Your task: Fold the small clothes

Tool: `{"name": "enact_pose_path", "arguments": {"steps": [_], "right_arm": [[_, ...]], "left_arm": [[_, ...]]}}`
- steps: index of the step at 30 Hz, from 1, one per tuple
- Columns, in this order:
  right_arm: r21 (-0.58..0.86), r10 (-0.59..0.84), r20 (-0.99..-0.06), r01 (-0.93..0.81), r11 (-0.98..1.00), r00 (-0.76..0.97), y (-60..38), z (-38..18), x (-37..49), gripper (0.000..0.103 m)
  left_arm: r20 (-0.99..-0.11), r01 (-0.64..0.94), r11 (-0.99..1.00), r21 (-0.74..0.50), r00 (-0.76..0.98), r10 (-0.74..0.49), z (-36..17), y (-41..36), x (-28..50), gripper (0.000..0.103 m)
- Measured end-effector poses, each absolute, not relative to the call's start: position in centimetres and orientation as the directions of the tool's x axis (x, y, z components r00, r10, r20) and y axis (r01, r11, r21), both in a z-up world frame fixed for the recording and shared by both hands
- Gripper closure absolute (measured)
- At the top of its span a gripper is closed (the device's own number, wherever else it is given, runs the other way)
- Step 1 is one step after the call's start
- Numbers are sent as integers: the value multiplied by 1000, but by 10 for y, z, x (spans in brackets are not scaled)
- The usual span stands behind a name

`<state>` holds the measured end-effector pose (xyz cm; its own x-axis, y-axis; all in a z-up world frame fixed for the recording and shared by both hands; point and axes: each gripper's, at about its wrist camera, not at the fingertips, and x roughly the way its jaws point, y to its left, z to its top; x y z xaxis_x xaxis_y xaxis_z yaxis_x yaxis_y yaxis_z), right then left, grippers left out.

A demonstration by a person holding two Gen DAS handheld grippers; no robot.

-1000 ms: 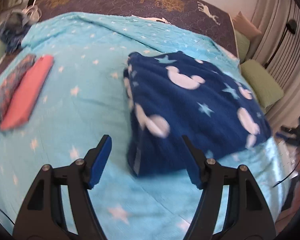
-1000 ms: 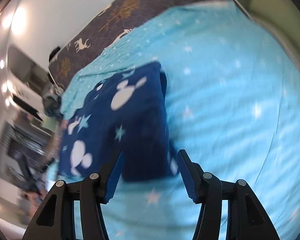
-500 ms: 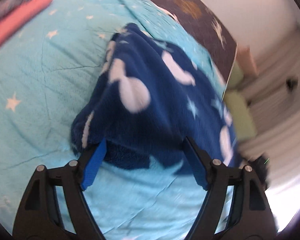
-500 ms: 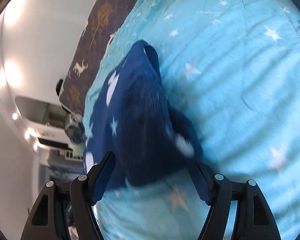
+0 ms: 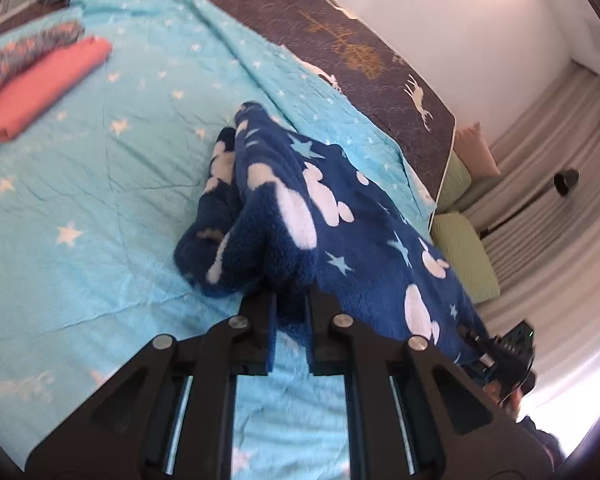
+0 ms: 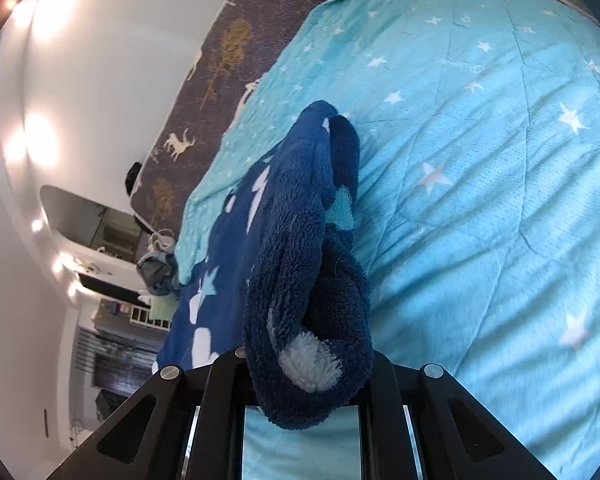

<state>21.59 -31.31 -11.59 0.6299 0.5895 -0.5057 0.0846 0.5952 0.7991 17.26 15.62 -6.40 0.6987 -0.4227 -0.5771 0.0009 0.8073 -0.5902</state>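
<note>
A bed [image 5: 100, 208] under a turquoise star quilt [image 6: 480, 200] carries a navy fleece [image 5: 360, 232], a folded pink cloth [image 5: 40, 88] and a patterned one [image 5: 24, 50] beside it.

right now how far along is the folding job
Done: a folded salmon-pink cloth and a folded multicoloured patterned cloth lie side by side on the turquoise star-print bedspread. In hand: the left hand-held gripper and right hand-held gripper are each shut on a near edge of the navy fleece garment with white mouse shapes, bunched up off the bed. Left: completing its fold and laying it flat.
</note>
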Motion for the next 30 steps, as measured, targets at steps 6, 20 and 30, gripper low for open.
{"name": "enact_pose_path", "arguments": {"steps": [6,20,30], "right_arm": [[751,579,-544,45,659,607,-303,-98,175,90],[694,536,-670,177,698,513,-312,-138,155,60],[696,540,-653,138,705,532,-316,-137,152,87]], "left_arm": [[-590,53,835,-547,683,-430,-54,162,136,91],[-700,-16,849,-529,574,-425,-113,170,143,32],[-637,-49,766,-641,591,-495,-119,174,168,83]]}}
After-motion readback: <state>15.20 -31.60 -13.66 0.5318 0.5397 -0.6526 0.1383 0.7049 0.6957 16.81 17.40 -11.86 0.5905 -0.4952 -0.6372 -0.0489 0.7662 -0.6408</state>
